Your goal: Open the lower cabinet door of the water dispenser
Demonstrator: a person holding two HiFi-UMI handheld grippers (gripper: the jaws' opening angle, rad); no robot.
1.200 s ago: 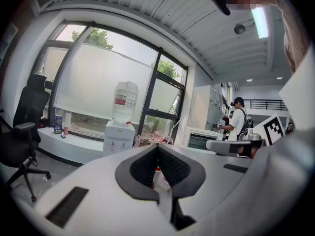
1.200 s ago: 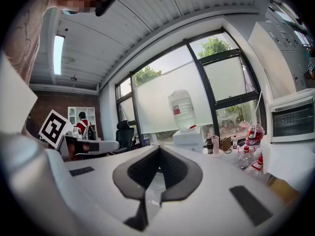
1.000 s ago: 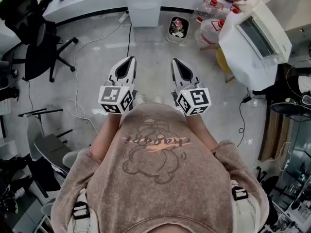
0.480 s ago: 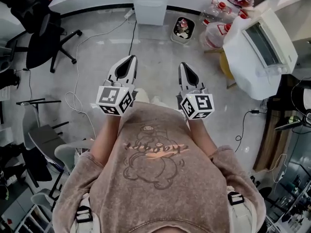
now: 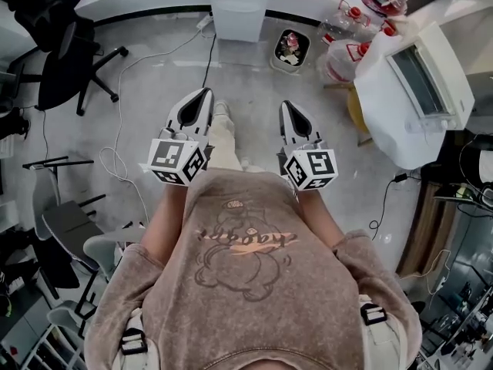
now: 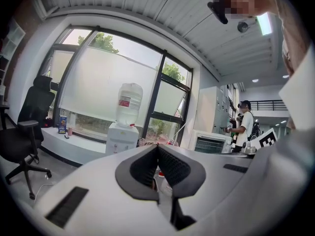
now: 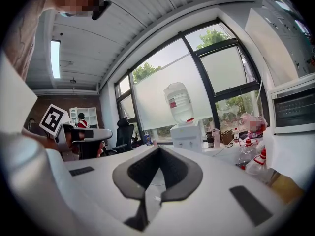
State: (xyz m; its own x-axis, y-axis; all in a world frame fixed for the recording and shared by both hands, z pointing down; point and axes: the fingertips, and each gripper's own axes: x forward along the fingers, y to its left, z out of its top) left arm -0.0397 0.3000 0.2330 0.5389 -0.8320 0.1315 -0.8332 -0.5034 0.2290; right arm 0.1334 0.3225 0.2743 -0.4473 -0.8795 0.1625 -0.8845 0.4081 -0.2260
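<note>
The white water dispenser [image 5: 239, 6] stands against the curved counter at the top of the head view, its front panel facing me. Both grippers are well short of it, held over the floor. My left gripper [image 5: 202, 97] is shut with nothing in it. My right gripper [image 5: 286, 108] is also shut and empty. The left gripper view shows the dispenser [image 6: 121, 137] with its upturned bottle [image 6: 129, 103] beyond the touching jaw tips [image 6: 157, 148]. In the right gripper view the dispenser [image 7: 187, 135] rises above the closed jaws [image 7: 158, 150]. Its lower cabinet door is hidden behind the gripper bodies in both gripper views.
A black office chair [image 5: 65, 52] stands at the left. A small bin [image 5: 290, 48] and several water jugs [image 5: 343, 48] sit right of the dispenser. A large white appliance [image 5: 416, 91] is at the right. A cable [image 5: 119, 129] trails over the floor. A person [image 6: 244, 124] stands far off.
My leg and shoe have come into view between the grippers as I step toward the dispenser. The right gripper has sunk a little. Both grippers stay shut.
</note>
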